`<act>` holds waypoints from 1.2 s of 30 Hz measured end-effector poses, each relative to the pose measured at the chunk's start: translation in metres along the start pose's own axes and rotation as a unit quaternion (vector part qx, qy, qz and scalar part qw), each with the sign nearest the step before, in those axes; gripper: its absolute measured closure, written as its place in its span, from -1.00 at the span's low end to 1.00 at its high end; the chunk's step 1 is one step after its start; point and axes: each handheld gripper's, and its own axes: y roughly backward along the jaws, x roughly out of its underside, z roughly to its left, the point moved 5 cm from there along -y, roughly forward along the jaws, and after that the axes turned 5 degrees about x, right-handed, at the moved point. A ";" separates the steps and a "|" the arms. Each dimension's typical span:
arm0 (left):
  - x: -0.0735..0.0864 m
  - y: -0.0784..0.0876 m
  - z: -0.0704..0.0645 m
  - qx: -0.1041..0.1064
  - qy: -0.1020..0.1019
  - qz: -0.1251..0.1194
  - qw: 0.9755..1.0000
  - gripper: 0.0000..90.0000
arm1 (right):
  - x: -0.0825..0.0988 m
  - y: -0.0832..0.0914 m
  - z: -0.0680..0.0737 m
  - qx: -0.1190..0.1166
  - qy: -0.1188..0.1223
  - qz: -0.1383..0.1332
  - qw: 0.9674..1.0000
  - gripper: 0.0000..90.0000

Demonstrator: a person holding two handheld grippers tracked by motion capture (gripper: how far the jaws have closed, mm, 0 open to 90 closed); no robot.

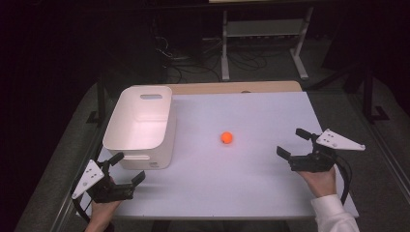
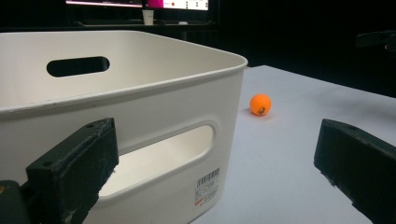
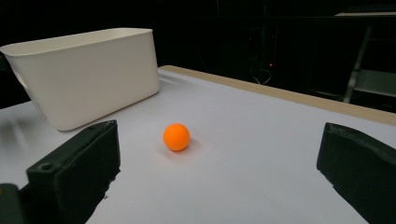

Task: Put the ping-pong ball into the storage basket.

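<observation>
Surroundings: dark room behind the table; cables [image 1: 193, 60] on the floor and a pale metal stand [image 1: 263, 36] are seen at 12 o'clock in the high view; a lit monitor strip [image 2: 137, 3] is seen beyond the bin in the left gripper view.
Table: white tabletop [image 1: 241, 169] with a wooden strip [image 1: 232, 87] along its far edge.
Bin: white plastic bin [image 1: 140, 126] stands upright at 10 o'clock on the table, slot handles cut in its end walls, a barcode label [image 2: 207, 186] stuck low on its near wall; nothing is seen inside it.
Ball: orange ball [image 1: 226, 137] lies on the bare tabletop near the middle, well apart from the bin and touched by neither gripper.
Left gripper: left gripper [image 1: 126, 167] is held at 7 o'clock, just beside the bin's near wall; jaws are spread wide with nothing between them; the ball is seen at 2 o'clock from it, well apart; in its own view the bin's corner fills the gap and the ball [image 2: 260, 104] sits beyond at 1 o'clock.
Right gripper: right gripper [image 1: 293, 142] is held at 4 o'clock in a hand [image 1: 319, 180] with a white sleeve [image 1: 333, 212]; jaws are spread wide and empty; the ball lies at 10 o'clock from it, near but apart; in its own view the ball [image 3: 176, 136] sits ahead between the jaws, nearer the left one, with the bin [image 3: 88, 74] behind at 10 o'clock.
</observation>
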 end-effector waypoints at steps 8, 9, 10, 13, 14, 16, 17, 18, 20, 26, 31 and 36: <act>0.000 0.000 -0.001 -0.001 0.003 -0.001 1.000 -1.00 | 0.002 -0.001 0.002 -0.004 0.002 0.005 1.000 -1.00; 0.000 0.001 -0.001 -0.002 0.001 0.002 1.000 -1.00 | 0.003 -0.001 0.003 -0.006 -0.001 0.010 1.000 -1.00; 0.001 0.001 0.000 -0.003 -0.006 0.009 1.000 -1.00 | 0.003 -0.001 0.003 -0.006 -0.001 0.010 1.000 -1.00; 0.002 0.001 0.000 -0.004 0.001 0.004 1.000 -1.00 | 0.006 -0.005 0.006 -0.010 0.003 0.024 1.000 -1.00; 0.002 0.001 0.000 -0.004 0.001 0.004 1.000 -1.00 | 0.006 -0.005 0.006 -0.010 0.003 0.024 1.000 -1.00; 0.002 0.001 0.000 -0.004 0.001 0.005 1.000 -1.00 | 0.006 -0.007 0.009 -0.012 0.010 0.032 0.999 -1.00; 0.002 0.001 0.000 -0.004 0.003 0.003 1.000 -1.00 | 0.006 -0.008 0.011 -0.016 0.012 0.037 0.999 -1.00; 0.002 0.001 0.000 -0.004 -0.002 0.004 1.000 -1.00 | 0.006 -0.009 0.013 -0.019 0.018 0.043 0.999 -1.00; 0.002 0.001 0.000 -0.005 -0.002 0.004 1.000 -1.00 | 0.003 -0.009 0.018 -0.024 0.029 0.054 0.998 -1.00; 0.002 0.003 -0.001 -0.005 0.001 0.006 1.000 -1.00 | -0.002 -0.014 0.027 -0.040 0.037 0.083 0.995 -1.00; 0.001 0.003 -0.002 -0.002 0.003 0.000 1.000 -1.00 | -0.004 -0.024 0.029 -0.048 0.052 0.097 0.993 -1.00; 0.000 0.004 -0.002 0.000 0.003 -0.003 1.000 -1.00 | -0.004 -0.028 0.031 -0.051 0.055 0.108 0.991 -1.00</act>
